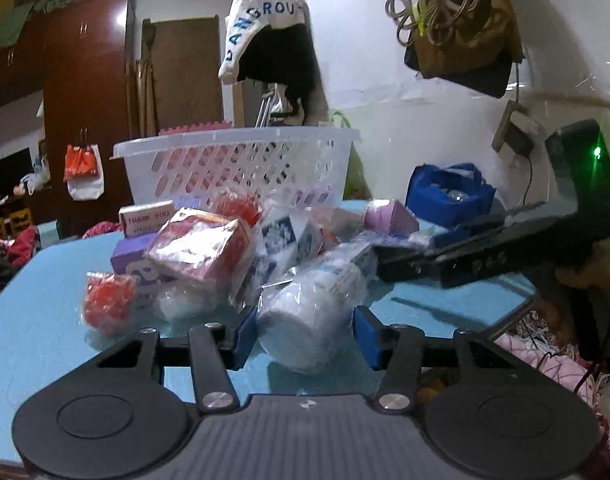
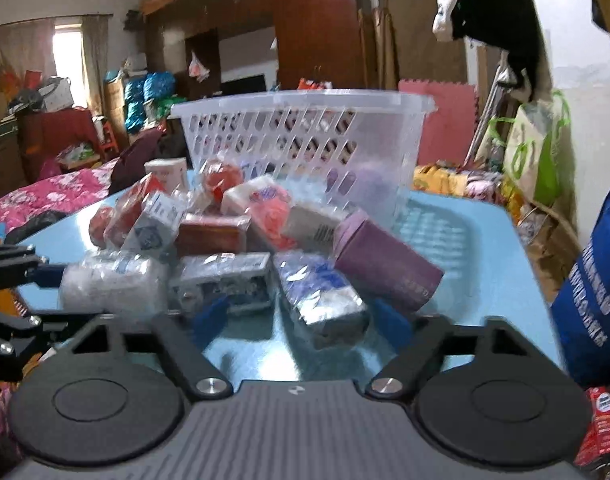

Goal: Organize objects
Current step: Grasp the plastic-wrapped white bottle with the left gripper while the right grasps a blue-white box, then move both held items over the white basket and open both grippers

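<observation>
A pile of plastic-wrapped goods lies on the blue table (image 1: 37, 300) in front of a white slotted basket (image 1: 233, 148). My left gripper (image 1: 307, 332) is shut on a white wrapped bottle (image 1: 313, 308) lying on its side, one blue pad against each flank. In the right wrist view, my right gripper (image 2: 303, 316) stands open around a blue-and-silver packet (image 2: 321, 300), with a gap at the left pad. The bottle (image 2: 113, 288) shows there at the left, beside the left gripper's fingers (image 2: 13, 264). The right gripper's fingers (image 1: 425, 266) reach in from the right in the left wrist view.
A purple box (image 2: 385, 264) leans on the pile right of the packet. Red packets (image 1: 201, 252), a red netted ball (image 1: 109, 300) and small cartons crowd the basket (image 2: 305, 104). A blue bag (image 2: 597, 280) stands at the table's right edge (image 2: 537, 264). Clothes hang overhead.
</observation>
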`<action>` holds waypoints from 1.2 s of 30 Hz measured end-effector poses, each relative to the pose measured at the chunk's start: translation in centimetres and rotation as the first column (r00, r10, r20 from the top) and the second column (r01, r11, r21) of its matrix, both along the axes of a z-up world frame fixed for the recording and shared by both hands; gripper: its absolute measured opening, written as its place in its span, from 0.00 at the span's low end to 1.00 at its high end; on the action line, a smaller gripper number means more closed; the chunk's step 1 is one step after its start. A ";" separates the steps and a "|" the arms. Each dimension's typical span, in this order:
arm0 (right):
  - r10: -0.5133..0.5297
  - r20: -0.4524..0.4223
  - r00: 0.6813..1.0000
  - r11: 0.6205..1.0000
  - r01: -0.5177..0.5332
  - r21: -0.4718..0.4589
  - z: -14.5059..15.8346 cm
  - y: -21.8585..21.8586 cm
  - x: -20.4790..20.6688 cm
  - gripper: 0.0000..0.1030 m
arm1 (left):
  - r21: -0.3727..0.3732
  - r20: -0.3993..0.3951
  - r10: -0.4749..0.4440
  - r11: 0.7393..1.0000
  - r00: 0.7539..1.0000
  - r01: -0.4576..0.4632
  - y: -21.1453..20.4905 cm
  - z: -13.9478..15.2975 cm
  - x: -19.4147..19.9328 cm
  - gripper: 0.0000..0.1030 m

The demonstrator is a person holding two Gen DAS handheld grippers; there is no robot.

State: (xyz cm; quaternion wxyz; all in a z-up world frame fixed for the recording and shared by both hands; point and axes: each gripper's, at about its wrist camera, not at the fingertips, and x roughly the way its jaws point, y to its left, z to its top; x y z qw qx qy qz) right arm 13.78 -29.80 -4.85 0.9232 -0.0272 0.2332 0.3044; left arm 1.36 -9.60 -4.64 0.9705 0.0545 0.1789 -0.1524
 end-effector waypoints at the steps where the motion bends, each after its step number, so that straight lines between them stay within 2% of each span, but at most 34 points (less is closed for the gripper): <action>1: 0.008 -0.002 1.000 1.000 -0.008 0.002 -0.3 -0.2 -0.2 0.55 | 0.004 0.004 -0.003 1.000 1.000 0.003 -0.2 0.0 0.1 0.57; 2: 0.008 0.000 1.000 1.000 -0.008 0.005 -0.4 -0.3 -0.4 0.48 | 0.009 0.003 -0.003 1.000 1.000 0.003 -0.3 -0.1 0.3 0.63; 4: 0.006 0.009 1.000 1.000 -0.006 0.008 -0.3 -0.6 -0.9 0.39 | 0.003 0.005 0.002 1.000 1.000 -0.002 -0.3 -0.1 0.6 0.65; 7: 0.003 0.019 1.000 1.000 -0.004 0.013 -0.3 -1.0 -1.6 0.39 | -0.009 -0.001 -0.005 1.000 1.000 0.005 -0.4 -0.2 1.0 0.64; 8: 0.003 0.019 1.000 1.000 -0.004 0.011 -0.3 -1.0 -1.7 0.39 | -0.012 -0.004 -0.008 1.000 1.000 0.008 -0.3 -0.3 1.1 0.55; 9: 0.003 0.021 1.000 1.000 -0.003 0.008 -0.3 -1.1 -1.8 0.39 | -0.014 -0.011 -0.020 1.000 1.000 0.020 -0.3 -0.3 1.0 0.51; 12: 0.004 0.025 1.000 1.000 -0.005 0.010 -0.1 -1.1 -2.0 0.39 | -0.011 -0.002 -0.027 1.000 1.000 0.027 -0.2 -0.3 0.4 0.51; 17: 0.020 0.062 0.998 0.999 -0.022 0.039 1.1 -1.4 -3.4 0.38 | -0.047 0.031 -0.048 0.998 0.998 0.050 0.8 0.8 -0.8 0.51; 22: 0.024 0.110 0.994 0.996 -0.033 0.083 3.0 -1.7 -4.1 0.38 | -0.103 0.072 -0.033 0.994 0.997 0.040 2.2 2.5 -1.3 0.51; 26: 0.015 0.149 0.989 0.995 -0.030 0.096 4.7 -1.0 -3.5 0.39 | -0.145 0.135 0.015 0.989 0.991 0.005 3.7 4.8 -1.0 0.51; 29: 0.020 0.192 0.981 0.996 -0.037 0.085 6.9 0.1 -2.6 0.39 | -0.163 0.173 0.078 0.985 0.982 -0.049 5.0 7.2 0.7 0.51; 33: 0.010 0.254 0.967 0.999 -0.019 0.031 10.4 2.5 -0.3 0.39 | -0.182 0.172 0.118 0.979 0.978 -0.087 5.9 11.3 4.6 0.51; 36: 0.005 0.243 0.970 1.000 -0.008 0.012 12.8 4.5 3.5 0.39 | -0.186 0.135 0.137 0.976 0.981 -0.111 5.8 14.0 8.9 0.51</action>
